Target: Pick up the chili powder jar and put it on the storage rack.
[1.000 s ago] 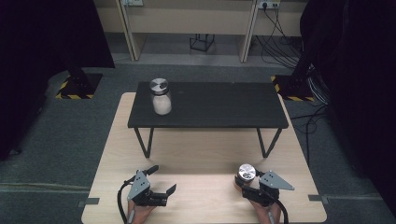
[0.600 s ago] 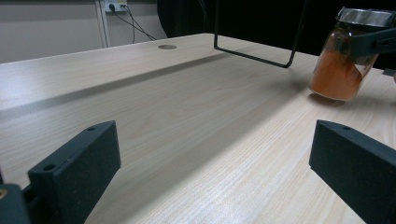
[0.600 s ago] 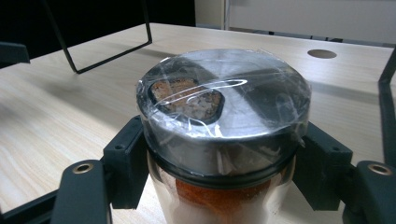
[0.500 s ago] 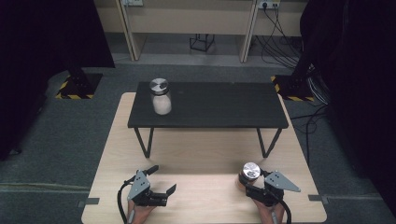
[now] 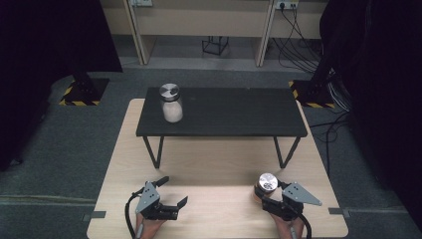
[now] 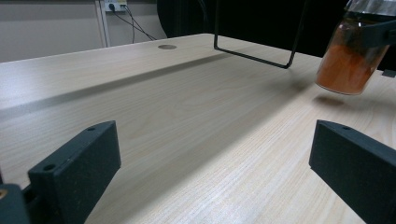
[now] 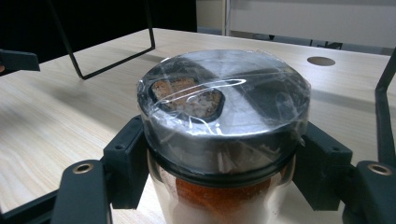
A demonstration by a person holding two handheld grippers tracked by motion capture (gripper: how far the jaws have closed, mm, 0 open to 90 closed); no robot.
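Observation:
A glass jar of orange powder (image 7: pixel 224 107) with a silver lid wrapped in clear film sits between the jaws of my right gripper (image 7: pixel 224 172), which is shut on it just under the lid. In the high view this jar (image 5: pixel 267 182) and right gripper (image 5: pixel 264 194) are at the near right of the wooden table (image 5: pixel 219 164). From the left gripper view the jar (image 6: pixel 350 60) hangs slightly tilted just above the wood. My left gripper (image 5: pixel 174 191) lies at the near left, open, with nothing between its jaws (image 6: pixel 210 172). A second jar with white powder (image 5: pixel 171 103) stands on the black shelf (image 5: pixel 239 114).
The black shelf stands on thin wire legs (image 5: pixel 152 149) across the far half of the wooden table. A round cable hole (image 7: pixel 321 61) is set in the tabletop. Grey carpet surrounds the table, with cables (image 5: pixel 298 35) on the floor at the back right.
The right gripper and its orange jar have shifted a little to the right. The left gripper and the white jar have stayed where they were.

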